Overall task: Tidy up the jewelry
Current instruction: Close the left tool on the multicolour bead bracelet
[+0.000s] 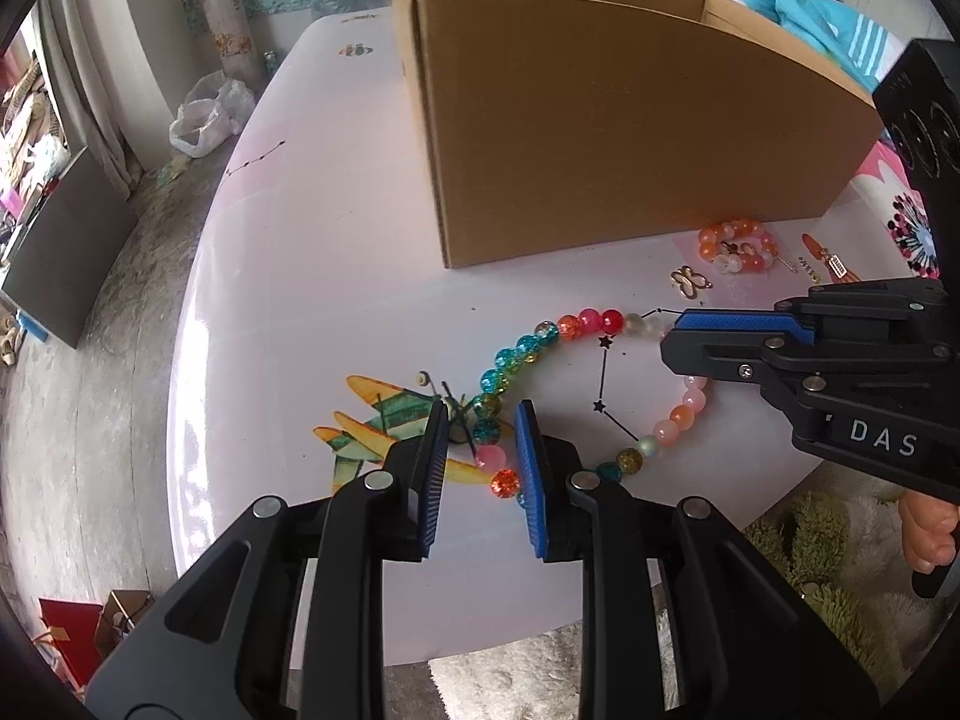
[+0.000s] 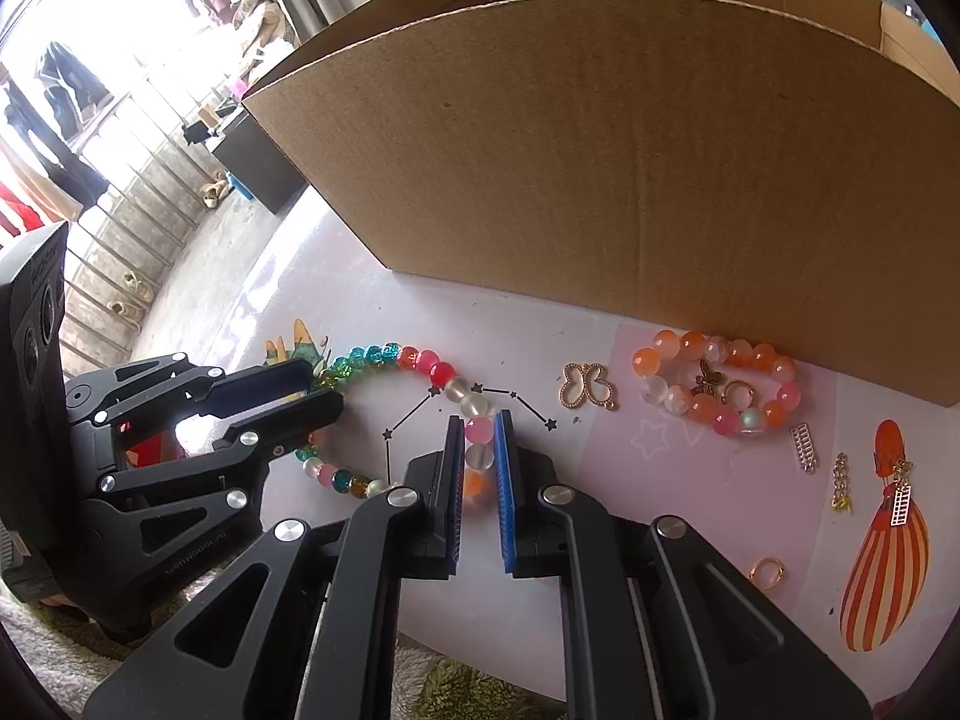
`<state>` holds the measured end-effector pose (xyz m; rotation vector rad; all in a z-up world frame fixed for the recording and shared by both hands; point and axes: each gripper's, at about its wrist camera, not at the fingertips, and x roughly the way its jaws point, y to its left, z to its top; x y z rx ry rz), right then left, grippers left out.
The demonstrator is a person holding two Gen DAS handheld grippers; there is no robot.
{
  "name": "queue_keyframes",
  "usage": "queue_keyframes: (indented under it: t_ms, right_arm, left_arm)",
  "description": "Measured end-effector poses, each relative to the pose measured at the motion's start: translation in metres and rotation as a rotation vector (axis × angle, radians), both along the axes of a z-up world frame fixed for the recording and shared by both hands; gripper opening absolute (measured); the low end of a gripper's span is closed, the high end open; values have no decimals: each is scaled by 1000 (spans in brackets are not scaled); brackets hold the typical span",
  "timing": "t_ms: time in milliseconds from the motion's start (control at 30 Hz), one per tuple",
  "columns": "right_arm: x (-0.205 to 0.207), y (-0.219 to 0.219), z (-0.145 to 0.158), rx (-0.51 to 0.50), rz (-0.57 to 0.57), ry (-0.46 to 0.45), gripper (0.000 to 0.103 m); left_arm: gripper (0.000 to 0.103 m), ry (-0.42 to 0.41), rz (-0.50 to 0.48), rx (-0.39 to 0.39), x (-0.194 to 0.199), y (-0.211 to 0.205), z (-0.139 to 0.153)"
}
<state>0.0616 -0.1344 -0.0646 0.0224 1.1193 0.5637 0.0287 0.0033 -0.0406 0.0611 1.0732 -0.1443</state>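
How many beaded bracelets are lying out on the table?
2. The multicoloured bracelet lies between both grippers; the orange-pink bracelet sits close to the cardboard box. The box's inside is hidden, so more may be there.

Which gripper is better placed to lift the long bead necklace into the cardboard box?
Probably right: the right gripper is shut on the bead necklace, while the left gripper's jaws merely straddle it, near the cardboard box.

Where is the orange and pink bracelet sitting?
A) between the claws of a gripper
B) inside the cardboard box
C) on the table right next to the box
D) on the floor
C: the orange and pink bracelet lies on the table, close beside the wall of the cardboard box.
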Motion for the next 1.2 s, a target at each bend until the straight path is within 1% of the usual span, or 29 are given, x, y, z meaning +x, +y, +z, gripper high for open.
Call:
queue_keyframes:
  t_ms: [67,167,333,367,667,933,1200]
  right_arm:
    - [0,1,0,-1,-1,-3,10]
    - [1,2,0,1,-2,-5,10]
    - [1,2,0,1,-2,-6,10]
    - [1,3,0,2,-3,-6,10]
    - [3,2,-1,2,0,-20,10]
    - [2,0,1,10,-5,-28,10]
    - [1,-7,5,19,-13,-40,10]
  left_arm:
    - [22,4,3,-7,1,1,0]
    - [21,0,2,4,2,1,-1]
    - [10,-10,1,0,4,0,-2]
    - [9,-12,2,0,3,0,-2]
    - [8,-40,-21,36,2,-5,-1]
    - [8,-42,-29,29,-2,-6,1]
    - [8,-63,-29,21,-5,-6,6]
